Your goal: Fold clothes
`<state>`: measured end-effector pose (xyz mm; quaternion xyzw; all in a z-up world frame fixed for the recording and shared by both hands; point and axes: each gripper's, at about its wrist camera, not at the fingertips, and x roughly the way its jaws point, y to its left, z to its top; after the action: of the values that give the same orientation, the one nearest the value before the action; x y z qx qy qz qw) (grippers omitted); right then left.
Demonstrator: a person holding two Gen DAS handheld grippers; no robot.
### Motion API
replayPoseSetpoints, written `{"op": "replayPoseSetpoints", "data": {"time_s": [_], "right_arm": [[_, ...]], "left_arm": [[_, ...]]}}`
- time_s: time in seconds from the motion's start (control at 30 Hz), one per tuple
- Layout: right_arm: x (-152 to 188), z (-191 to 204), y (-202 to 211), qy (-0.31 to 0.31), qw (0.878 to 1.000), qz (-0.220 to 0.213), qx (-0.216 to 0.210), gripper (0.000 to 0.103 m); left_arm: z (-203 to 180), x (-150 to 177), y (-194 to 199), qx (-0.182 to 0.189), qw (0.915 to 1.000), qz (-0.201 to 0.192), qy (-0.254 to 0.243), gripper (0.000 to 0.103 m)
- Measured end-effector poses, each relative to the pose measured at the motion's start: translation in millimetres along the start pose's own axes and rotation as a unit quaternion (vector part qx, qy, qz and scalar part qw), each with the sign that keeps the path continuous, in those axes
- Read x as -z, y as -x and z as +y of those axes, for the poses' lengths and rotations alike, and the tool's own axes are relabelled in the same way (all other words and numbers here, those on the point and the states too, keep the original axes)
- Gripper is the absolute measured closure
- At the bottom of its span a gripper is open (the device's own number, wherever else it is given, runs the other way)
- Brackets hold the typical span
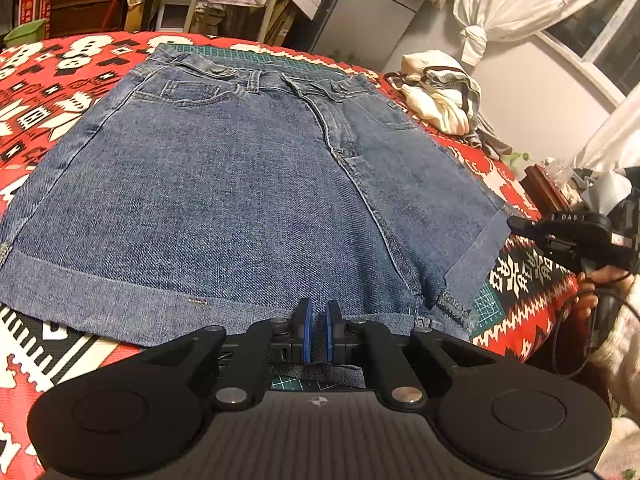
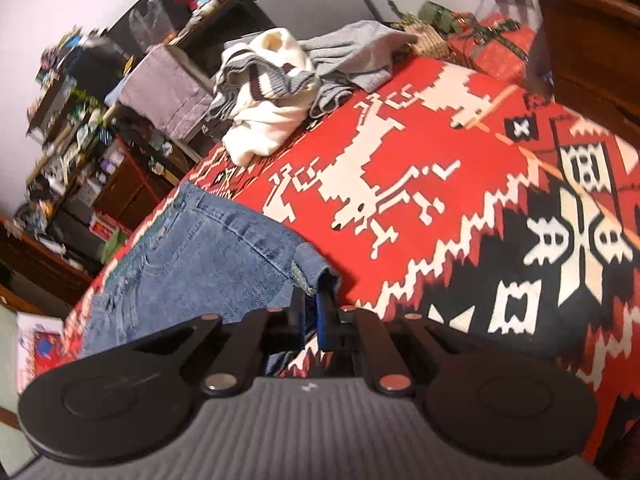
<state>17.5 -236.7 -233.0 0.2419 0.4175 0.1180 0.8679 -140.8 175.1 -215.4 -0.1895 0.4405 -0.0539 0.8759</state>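
Meanwhile, I saw the denim shorts (image 1: 240, 184) lying flat on the red patterned blanket (image 2: 460, 184), waistband at the far side from me. My left hand-held gripper (image 1: 319, 330) sat at the shorts' near hem, its blue pads nearly together with the cuffed edge between them. My right hand-held gripper (image 2: 316, 312) pinched the shorts' right leg cuff. Beyond the shorts lay a cream sweater (image 2: 268, 120) heaped on grey clothes (image 2: 356, 56).

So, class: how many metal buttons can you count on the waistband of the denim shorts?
2: one button left of the fly, one button right of it, both on the denim shorts. Others may be hidden.
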Motion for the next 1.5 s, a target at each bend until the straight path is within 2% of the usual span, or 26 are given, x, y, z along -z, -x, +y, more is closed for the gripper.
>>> {"op": "replayPoseSetpoints", "data": {"time_s": [0.2, 0.33, 0.47, 0.7, 0.83, 0.9, 1.07, 1.23, 1.43, 1.5], "right_arm": [[-1, 8, 15, 0.038, 0.999, 0.004, 0.018, 0.092], [3, 26, 28, 0.106, 0.994, -0.002, 0.031, 0.091], [15, 66, 26, 0.216, 0.976, -0.002, 0.018, 0.090], [50, 126, -10, 0.327, 0.945, 0.020, -0.013, 0.089], [66, 129, -20, 0.347, 0.937, 0.036, -0.002, 0.084], [72, 121, -15, 0.352, 0.936, 0.027, -0.006, 0.084], [70, 114, -6, 0.353, 0.935, 0.036, -0.001, 0.084], [64, 140, -7, 0.370, 0.928, 0.022, -0.024, 0.082], [74, 191, -39, 0.410, 0.910, 0.027, -0.056, 0.081], [80, 197, -50, 0.413, 0.908, 0.037, -0.054, 0.081]], "left_arm": [[-5, -5, 5, -0.006, 1.0000, -0.001, -0.003, 0.095], [-8, -11, 14, -0.008, 0.9998, -0.018, -0.002, 0.093], [-13, -22, 17, -0.030, 0.9983, -0.042, -0.027, 0.089], [-7, -34, -9, -0.086, 0.9933, -0.051, -0.060, 0.089], [-3, -27, -15, -0.090, 0.9937, -0.043, -0.051, 0.089], [-3, -21, -14, -0.091, 0.9935, -0.042, -0.054, 0.089], [-3, -14, -9, -0.090, 0.9939, -0.042, -0.048, 0.089], [-10, -26, -8, -0.095, 0.9920, -0.060, -0.057, 0.089], [-19, -51, -29, -0.089, 0.9907, -0.076, -0.070, 0.089], [-21, -54, -38, -0.084, 0.9911, -0.076, -0.071, 0.089]]}}
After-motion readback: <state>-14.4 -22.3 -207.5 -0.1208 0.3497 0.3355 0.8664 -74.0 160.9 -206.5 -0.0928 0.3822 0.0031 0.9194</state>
